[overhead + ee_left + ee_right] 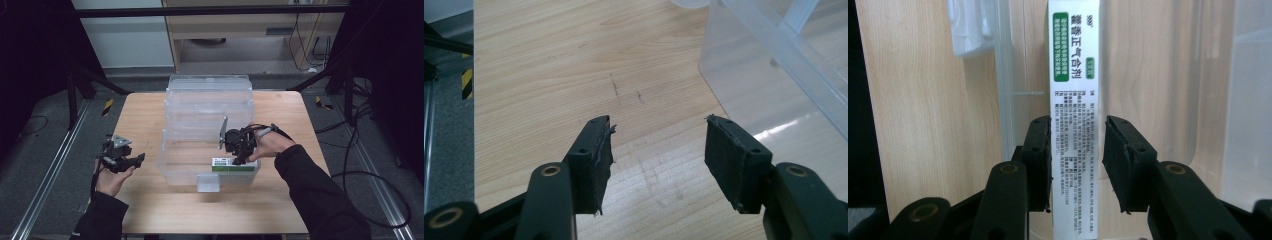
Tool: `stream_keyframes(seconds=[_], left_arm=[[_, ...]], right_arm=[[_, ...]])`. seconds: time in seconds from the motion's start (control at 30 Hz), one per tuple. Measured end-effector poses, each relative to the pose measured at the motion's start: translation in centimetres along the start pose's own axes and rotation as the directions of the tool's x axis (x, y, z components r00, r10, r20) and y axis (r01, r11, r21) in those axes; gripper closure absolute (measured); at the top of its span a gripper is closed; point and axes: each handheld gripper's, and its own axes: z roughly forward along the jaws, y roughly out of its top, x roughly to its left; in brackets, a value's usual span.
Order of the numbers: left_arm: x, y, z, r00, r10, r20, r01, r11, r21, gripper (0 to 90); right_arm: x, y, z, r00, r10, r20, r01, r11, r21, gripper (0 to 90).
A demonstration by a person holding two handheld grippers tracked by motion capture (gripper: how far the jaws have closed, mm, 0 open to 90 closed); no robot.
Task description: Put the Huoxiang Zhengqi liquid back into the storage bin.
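Between the jaws of the right gripper point(1077, 150) lies a long white cardboard box with green panels and small printed text point(1074, 100), running lengthways away from the camera. The left jaw looks pressed to the box's edge, while a thin gap shows at the right jaw, so the jaws stand narrow around the box and I cannot tell whether they truly clamp it. Box and gripper sit inside a clear plastic storage bin point(210, 100) on the pale wooden table point(145, 125); in the high view the box point(232, 165) lies by the bin's near wall, under the right gripper point(240, 159). Well to the left of it, outside the bin, the left gripper point(658, 150) hangs over bare wood with its jaws spread wide and nothing between them; the bin's wall rises just beyond its right jaw.
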Motion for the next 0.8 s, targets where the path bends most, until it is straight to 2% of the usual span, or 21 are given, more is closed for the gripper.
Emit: stream_keyframes(seconds=[0.2,0.4,0.5,0.63,0.73,0.8], left_arm=[[0.1,0.0,0.0,1.0000,-0.003,-0.001,0.003,1.0000,-0.003,43.4],[0.1,0.0,-0.1,1.0000,-0.003,-0.002,0.003,1.0000,-0.005,43.4],[0.1,0.0,-0.1,1.0000,-0.002,-0.002,0.002,1.0000,-0.005,43.4],[0.1,0.0,-0.1,1.0000,-0.002,-0.002,0.002,1.0000,-0.006,43.5],[0.1,0.0,-0.1,1.0000,-0.002,-0.002,0.002,1.0000,-0.007,43.5],[0.1,0.0,-0.2,1.0000,-0.003,-0.001,0.003,1.0000,-0.008,43.5]], right_arm=[[0.0,-0.2,-0.9,0.9995,0.028,0.014,-0.028,0.999,-0.042,61.2],[0.1,-0.6,-2.4,0.9970,0.069,0.035,-0.065,0.992,-0.112,60.5],[0.3,-0.8,-3.1,0.9953,0.085,0.046,-0.077,0.986,-0.150,59.2],[0.7,-0.9,-4.0,0.9937,0.104,0.041,-0.093,0.972,-0.216,58.2],[1.3,-0.8,-4.2,0.9942,0.105,0.025,-0.095,0.964,-0.247,58.0],[1.6,-0.6,-4.1,0.9949,0.100,0.016,-0.093,0.963,-0.253,57.8]])
